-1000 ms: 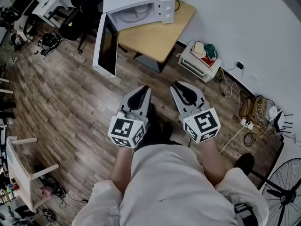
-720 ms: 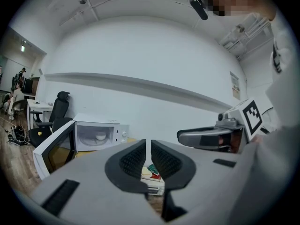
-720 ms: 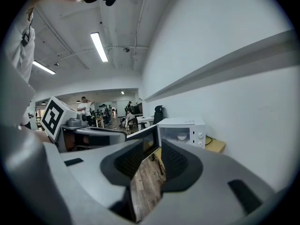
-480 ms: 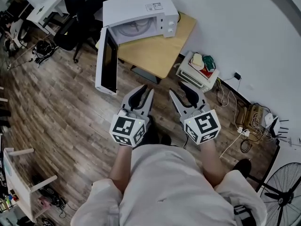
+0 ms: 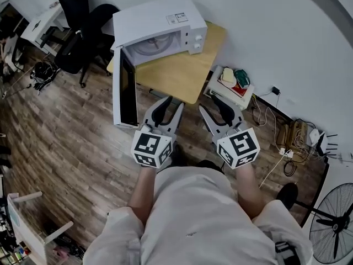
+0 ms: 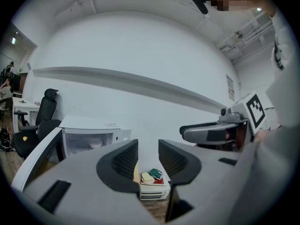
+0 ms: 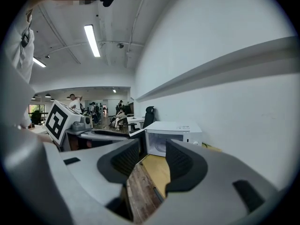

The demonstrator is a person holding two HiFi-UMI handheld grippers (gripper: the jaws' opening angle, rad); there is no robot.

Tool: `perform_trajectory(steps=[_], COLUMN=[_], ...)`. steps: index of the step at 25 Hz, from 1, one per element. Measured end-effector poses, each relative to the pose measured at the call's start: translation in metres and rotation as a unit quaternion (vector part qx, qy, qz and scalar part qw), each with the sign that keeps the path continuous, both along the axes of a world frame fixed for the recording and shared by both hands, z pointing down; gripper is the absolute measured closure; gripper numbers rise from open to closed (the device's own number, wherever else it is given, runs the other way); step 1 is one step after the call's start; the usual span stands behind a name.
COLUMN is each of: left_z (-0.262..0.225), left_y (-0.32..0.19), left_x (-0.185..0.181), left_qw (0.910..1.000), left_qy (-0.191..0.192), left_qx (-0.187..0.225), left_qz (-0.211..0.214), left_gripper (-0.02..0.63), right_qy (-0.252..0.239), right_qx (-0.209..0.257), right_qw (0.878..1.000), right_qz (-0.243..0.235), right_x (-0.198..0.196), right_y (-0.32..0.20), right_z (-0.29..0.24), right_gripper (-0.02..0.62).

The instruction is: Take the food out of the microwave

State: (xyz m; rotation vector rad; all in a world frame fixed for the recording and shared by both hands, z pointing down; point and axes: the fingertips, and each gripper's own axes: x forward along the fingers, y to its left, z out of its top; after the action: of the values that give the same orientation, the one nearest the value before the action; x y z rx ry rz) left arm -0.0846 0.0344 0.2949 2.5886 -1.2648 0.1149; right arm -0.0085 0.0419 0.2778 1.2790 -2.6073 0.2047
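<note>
With empty fingers just spreading apart, the left gripper (image 5: 168,106) is nearer than the right gripper (image 5: 212,105) to the pale bowl (image 6: 96,143) inside the open white microwave (image 5: 160,24), ahead and leftward.

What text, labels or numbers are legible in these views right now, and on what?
Nothing is legible.
Small sticker on top of the white box-shaped microwave: too small to read.
Its control panel: any markings too small to read.
Rectangular notice on the white wall: blurred.
</note>
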Motion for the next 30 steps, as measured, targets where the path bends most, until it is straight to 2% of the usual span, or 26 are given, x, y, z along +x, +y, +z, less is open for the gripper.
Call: perform_trajectory(steps=[8, 12, 19, 30], left_z=[0.021, 0.036, 0.064, 0.11], left_y=[-0.032, -0.051, -0.093, -0.172], left_x=[-0.002, 0.0, -0.002, -0.002], left_qw=[0.9996, 0.9994, 0.9986, 0.9949], left_qy=[-0.005, -0.02, -0.027, -0.083], left_qx=[-0.018, -0.02, -0.046, -0.046], left_qz=[0.021, 0.019, 0.006, -0.033], left_gripper=[0.468, 0.465, 0.459, 0.439], right_qy=[0.004, 0.003, -0.002, -0.01], right_qx=[-0.025, -0.032, -0.044, -0.066], right_qw=[1.0, 0.999, 0.999, 0.998], right_qz=[0.017, 0.019, 0.013, -0.005], right_x=[-0.006, -0.007, -0.01, -0.003], right_y=[-0.021, -0.039, -0.079, -0.145], right_z=[0.021, 0.032, 0.05, 0.092], right_gripper=[0.434, 0.434, 0.434, 0.434])
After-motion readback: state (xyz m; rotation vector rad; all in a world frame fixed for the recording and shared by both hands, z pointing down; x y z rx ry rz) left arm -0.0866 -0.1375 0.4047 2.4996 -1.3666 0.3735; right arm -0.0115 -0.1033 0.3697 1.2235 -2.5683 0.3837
